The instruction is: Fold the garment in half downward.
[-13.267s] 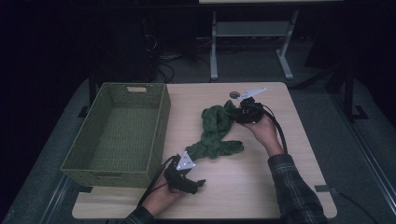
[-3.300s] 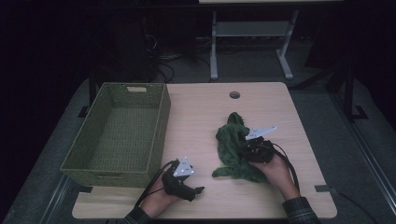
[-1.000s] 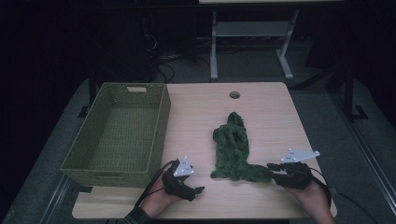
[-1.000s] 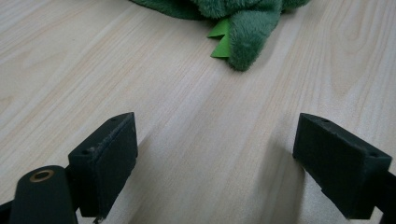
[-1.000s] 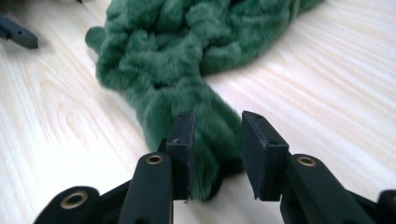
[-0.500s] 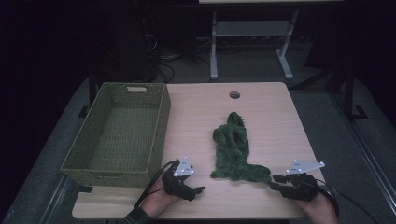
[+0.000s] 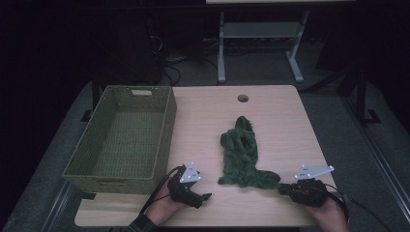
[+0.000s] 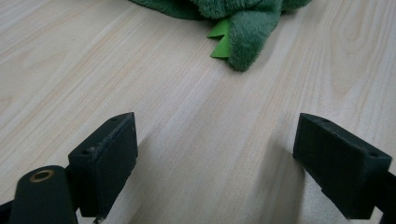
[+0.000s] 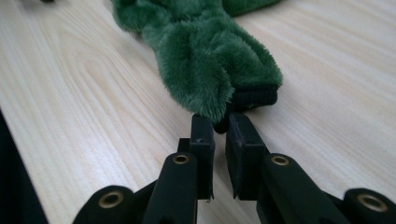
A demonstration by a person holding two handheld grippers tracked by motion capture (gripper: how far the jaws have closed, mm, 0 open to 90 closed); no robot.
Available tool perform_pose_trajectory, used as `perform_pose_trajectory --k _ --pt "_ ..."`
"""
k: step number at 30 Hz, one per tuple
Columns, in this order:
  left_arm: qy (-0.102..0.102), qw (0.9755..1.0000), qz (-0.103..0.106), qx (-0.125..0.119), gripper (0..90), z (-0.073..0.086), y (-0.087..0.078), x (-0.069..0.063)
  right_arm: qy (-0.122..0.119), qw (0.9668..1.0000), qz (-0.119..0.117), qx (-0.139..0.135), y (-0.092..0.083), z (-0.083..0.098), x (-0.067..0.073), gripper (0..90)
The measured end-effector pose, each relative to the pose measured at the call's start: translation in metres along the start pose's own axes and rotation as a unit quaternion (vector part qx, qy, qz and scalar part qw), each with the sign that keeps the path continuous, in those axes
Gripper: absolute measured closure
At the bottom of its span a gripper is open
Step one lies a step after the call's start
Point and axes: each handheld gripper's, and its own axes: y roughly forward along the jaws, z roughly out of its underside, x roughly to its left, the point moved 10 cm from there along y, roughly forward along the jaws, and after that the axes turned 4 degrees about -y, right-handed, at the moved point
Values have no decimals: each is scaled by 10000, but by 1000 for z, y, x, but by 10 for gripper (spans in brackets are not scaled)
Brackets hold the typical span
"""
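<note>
While the woven green rectangular basket (image 7: pixel 121 135) stands empty at the left, nothing is stowed yet. Left hand-held gripper (image 7: pixel 205 196) rests open on the light wooden desk (image 7: pixel 280 121). Centre: the fuzzy green plush garment (image 7: pixel 241 154) lies crumpled and elongated (dark cuff (image 9: pixel 254 99) at one end). Right hand-held gripper (image 9: pixel 218 122), jaws just closing, pinches that end.

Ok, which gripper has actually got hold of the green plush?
The right gripper: its jaws have just been closing and now pinch the end of the green plush. The left gripper stands wide open over bare table, plush beyond it.
</note>
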Motion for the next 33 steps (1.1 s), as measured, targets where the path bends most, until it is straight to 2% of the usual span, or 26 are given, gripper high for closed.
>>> perform_pose_trajectory --k 1,3,5,11,19,30,33 --pt "2 10000 1 1 131 0 0 0 -59 9998 -34 -170 -4 -7 1 809" --pt "1 10000 -1 0 132 0 0 0 -77 9998 -54 -201 -5 -10 2 809" --pt "4 10000 -1 -4 132 0 0 0 -187 9991 -123 -365 -7 -23 4 809" --pt "2 10000 -1 0 131 0 0 0 -395 9980 -191 -462 -2 -45 8 805" --pt "2 10000 -1 -2 132 0 0 0 -521 9964 -209 -631 2 -67 8 812" --pt "13 10000 -7 -6 131 0 0 0 -578 9963 -89 -624 30 -105 -1 754" --pt "19 10000 -8 0 131 0 0 1 -594 9971 -77 -477 46 -113 -4 754"
